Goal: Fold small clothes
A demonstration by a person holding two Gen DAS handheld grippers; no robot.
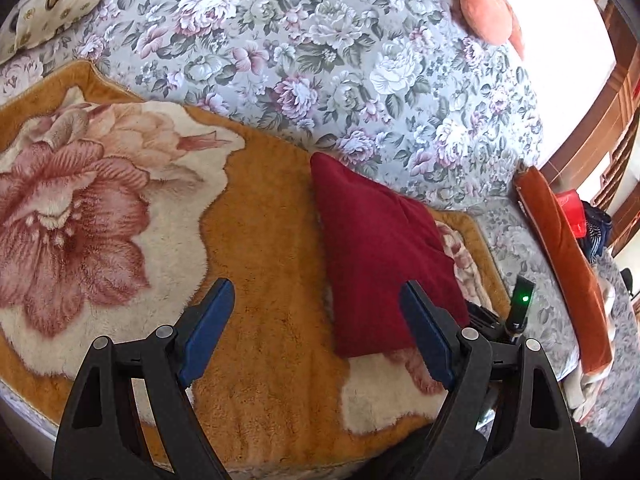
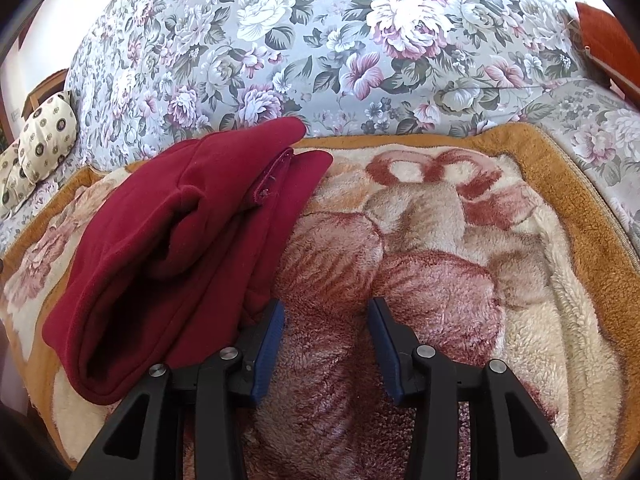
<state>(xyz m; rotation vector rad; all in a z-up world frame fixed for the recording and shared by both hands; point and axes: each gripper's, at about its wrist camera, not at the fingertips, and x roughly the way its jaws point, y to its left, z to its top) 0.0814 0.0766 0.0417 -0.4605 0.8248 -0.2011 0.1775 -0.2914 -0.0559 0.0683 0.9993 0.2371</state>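
Note:
A dark red garment lies folded into a thick bundle on a fuzzy orange-and-cream flower blanket. My left gripper hovers over the blanket with its jaws wide open and nothing between them; its right finger overlaps the garment's near right edge. In the right wrist view the garment lies to the left, its layers bulging and a seam showing near the top. My right gripper stands partly open over bare blanket, its left finger right beside the garment's edge, gripping nothing.
A floral bedspread stretches beyond the blanket. A patterned pillow lies far left, a pink cushion far right, and a rust-coloured velvet bolster along the right edge. A black device with a green light shows there.

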